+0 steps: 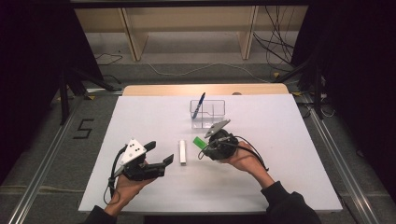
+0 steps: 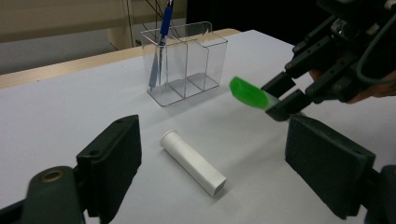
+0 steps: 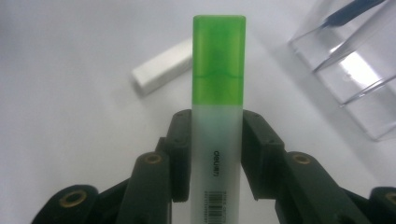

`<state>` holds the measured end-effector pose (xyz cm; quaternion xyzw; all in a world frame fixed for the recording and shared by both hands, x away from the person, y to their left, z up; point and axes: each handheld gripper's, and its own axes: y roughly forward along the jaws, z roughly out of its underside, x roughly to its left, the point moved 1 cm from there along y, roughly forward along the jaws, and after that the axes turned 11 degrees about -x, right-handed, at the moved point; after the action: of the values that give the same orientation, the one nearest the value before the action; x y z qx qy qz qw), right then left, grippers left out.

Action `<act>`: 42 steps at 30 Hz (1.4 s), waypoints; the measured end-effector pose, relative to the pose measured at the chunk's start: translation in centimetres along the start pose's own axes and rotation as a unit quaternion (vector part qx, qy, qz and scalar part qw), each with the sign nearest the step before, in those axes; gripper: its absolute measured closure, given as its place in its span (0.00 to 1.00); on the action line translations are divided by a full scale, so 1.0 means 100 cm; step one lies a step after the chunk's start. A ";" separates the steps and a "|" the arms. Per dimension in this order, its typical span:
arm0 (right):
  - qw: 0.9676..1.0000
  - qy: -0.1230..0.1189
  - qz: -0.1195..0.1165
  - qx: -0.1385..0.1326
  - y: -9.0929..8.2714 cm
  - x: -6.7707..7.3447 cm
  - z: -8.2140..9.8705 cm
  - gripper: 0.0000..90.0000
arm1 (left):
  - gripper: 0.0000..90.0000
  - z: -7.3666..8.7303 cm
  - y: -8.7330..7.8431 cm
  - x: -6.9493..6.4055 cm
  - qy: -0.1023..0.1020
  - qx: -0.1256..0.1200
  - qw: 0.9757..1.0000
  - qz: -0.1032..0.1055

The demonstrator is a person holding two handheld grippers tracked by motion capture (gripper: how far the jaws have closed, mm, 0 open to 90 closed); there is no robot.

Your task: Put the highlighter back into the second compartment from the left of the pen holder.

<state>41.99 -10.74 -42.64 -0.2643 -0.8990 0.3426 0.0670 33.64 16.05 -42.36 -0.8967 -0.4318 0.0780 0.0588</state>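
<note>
Your right gripper [image 1: 203,148] is clamped on a green-capped highlighter [image 3: 218,93]: both jaws press its frosted barrel, and the green cap juts out past the jaw tips. The highlighter hangs clear of the white table [image 1: 280,154], held off the surface. Just beyond the cap, on the table, lies a white tube [image 2: 192,161], unheld. Off to one side of your right gripper stands a clear divided holder [image 2: 187,65] with a blue pen [image 2: 161,42] upright in one end compartment. Your left gripper [image 2: 212,163] has its jaws wide apart, nothing between the pads; the white tube lies ahead of them.
</note>
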 end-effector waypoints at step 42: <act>0.959 0.111 0.122 -0.232 -0.026 -0.063 -0.011 0.74 | 0.20 0.001 0.002 0.001 -0.007 -0.005 1.000 -0.007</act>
<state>46.58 -15.01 -39.68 -0.4168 -0.9016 0.0985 0.0609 33.79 16.03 -42.53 -0.8932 -0.4391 0.0814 0.0516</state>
